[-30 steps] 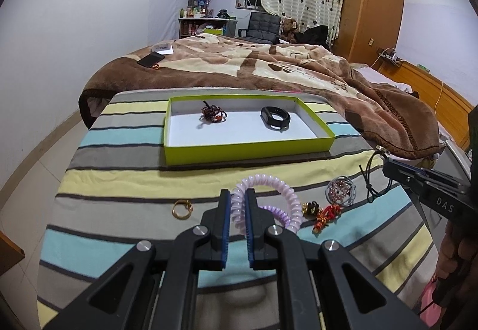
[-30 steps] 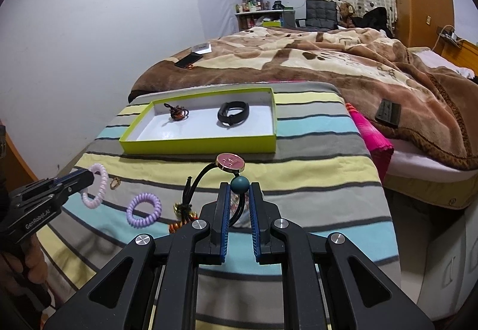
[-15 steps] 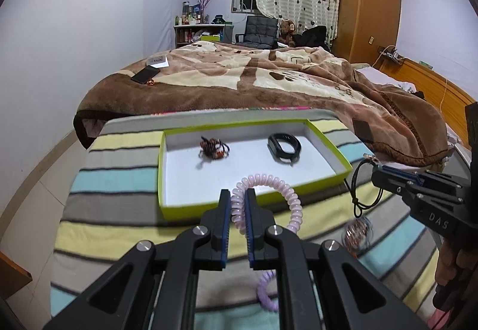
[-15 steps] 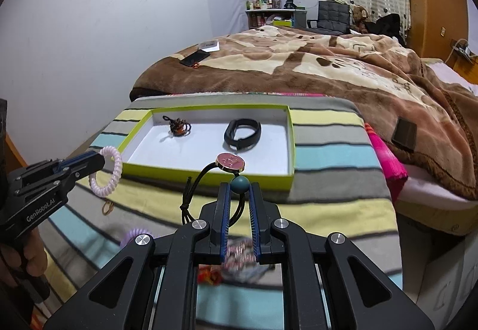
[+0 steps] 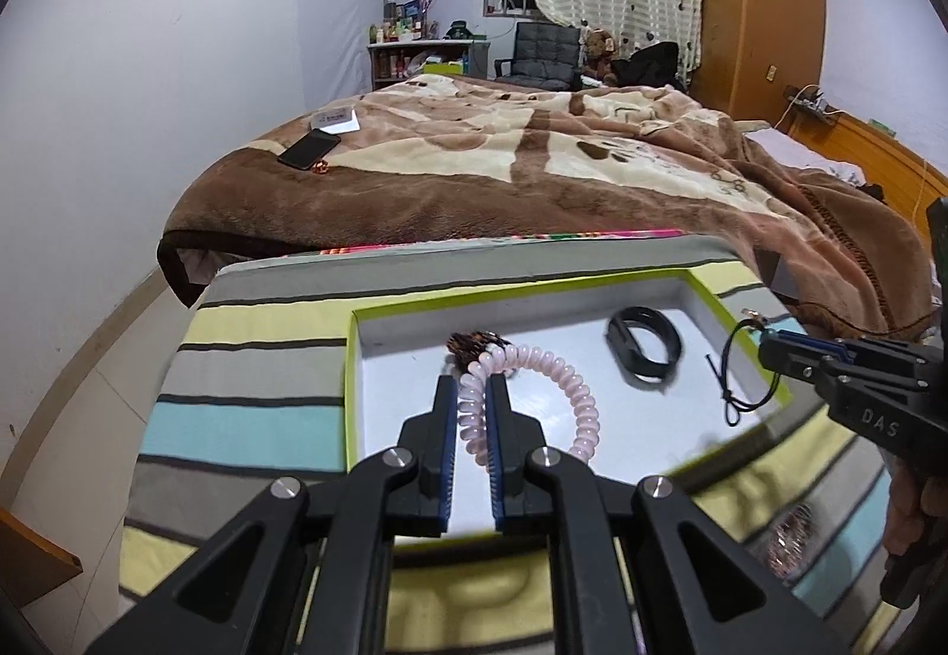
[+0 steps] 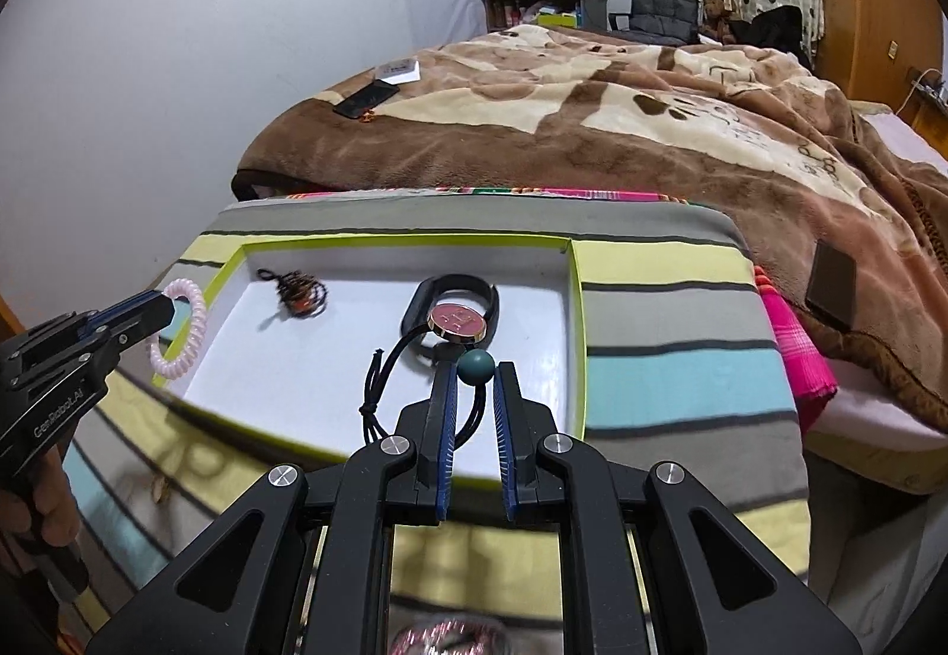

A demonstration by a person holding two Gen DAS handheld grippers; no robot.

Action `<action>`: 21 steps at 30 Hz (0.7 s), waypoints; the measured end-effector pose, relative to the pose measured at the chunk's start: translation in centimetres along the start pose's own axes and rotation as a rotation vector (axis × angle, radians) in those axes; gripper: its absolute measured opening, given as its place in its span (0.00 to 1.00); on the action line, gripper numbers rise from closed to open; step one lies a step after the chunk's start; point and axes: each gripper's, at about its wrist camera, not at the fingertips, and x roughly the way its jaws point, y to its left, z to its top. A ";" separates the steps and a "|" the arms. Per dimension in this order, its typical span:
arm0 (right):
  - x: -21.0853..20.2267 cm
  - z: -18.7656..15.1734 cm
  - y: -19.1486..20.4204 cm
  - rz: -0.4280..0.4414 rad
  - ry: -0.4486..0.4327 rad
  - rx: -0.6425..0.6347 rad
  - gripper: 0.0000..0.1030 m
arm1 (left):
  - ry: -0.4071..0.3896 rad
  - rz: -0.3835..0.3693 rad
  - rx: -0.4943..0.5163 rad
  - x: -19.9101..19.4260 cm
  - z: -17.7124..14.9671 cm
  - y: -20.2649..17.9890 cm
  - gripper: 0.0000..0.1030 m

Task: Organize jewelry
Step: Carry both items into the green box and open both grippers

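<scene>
1. Tray (image 5: 702, 293) sits on the striped table (image 5: 255, 358), toward its far edge.
2. Beaded bracelet (image 6: 302, 293) lies in the tray's far left part.
3. Wristband (image 5: 646, 344) lies in the tray, right of the bracelet.
4. Bed (image 5: 533, 169) stands behind the table's far edge.
5. Phone (image 5: 309, 149) lies on the bed's left side.

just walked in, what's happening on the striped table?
Jewelry sorting, mid-carry. The left gripper is shut on a pink coil bracelet, the right gripper on a black cord bearing a pink disc and green bead. Both hang over the green-rimmed tray, which already holds a black band and a beaded piece.
</scene>
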 end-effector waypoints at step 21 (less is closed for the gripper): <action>7.5 2.5 -2.9 -0.024 0.132 0.059 0.13 | 0.130 0.079 -0.030 7.5 0.2 2.3 0.10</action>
